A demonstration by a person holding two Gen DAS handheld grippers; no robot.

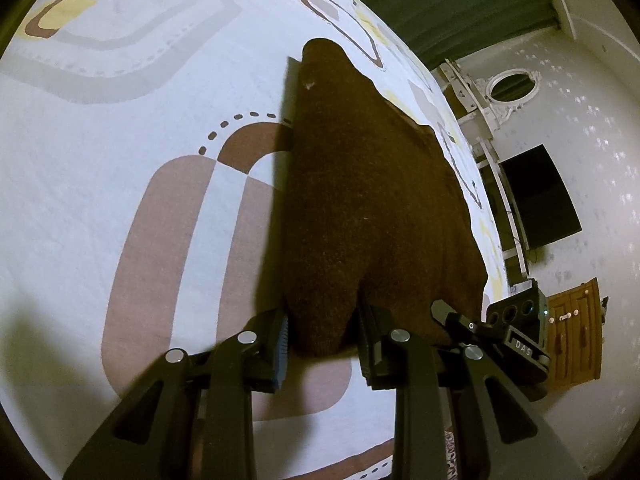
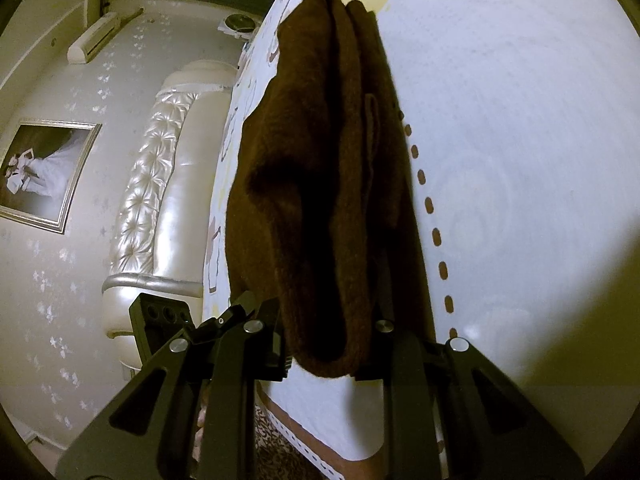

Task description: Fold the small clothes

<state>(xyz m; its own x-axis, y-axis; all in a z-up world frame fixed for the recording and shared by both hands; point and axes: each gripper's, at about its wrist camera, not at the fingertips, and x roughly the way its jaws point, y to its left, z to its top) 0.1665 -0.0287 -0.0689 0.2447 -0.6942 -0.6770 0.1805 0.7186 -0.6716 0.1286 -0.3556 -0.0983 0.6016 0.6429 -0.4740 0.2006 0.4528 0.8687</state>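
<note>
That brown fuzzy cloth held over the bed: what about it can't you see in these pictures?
- Left wrist view: the brown fuzzy cloth hides its own underside and the patterned bedsheet behind it.
- Right wrist view: deep shadow in the cloth's folds blurs its layers.
- Both views: what garment it is stays unclear.

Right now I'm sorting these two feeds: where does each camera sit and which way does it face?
Left wrist: on the left claw, looking along its fingers at the brown garment over the patterned bedsheet; the other claw shows at right.
Right wrist: on the right claw, facing the garment, headboard at left.
Shared: garment, bedsheet.
</note>
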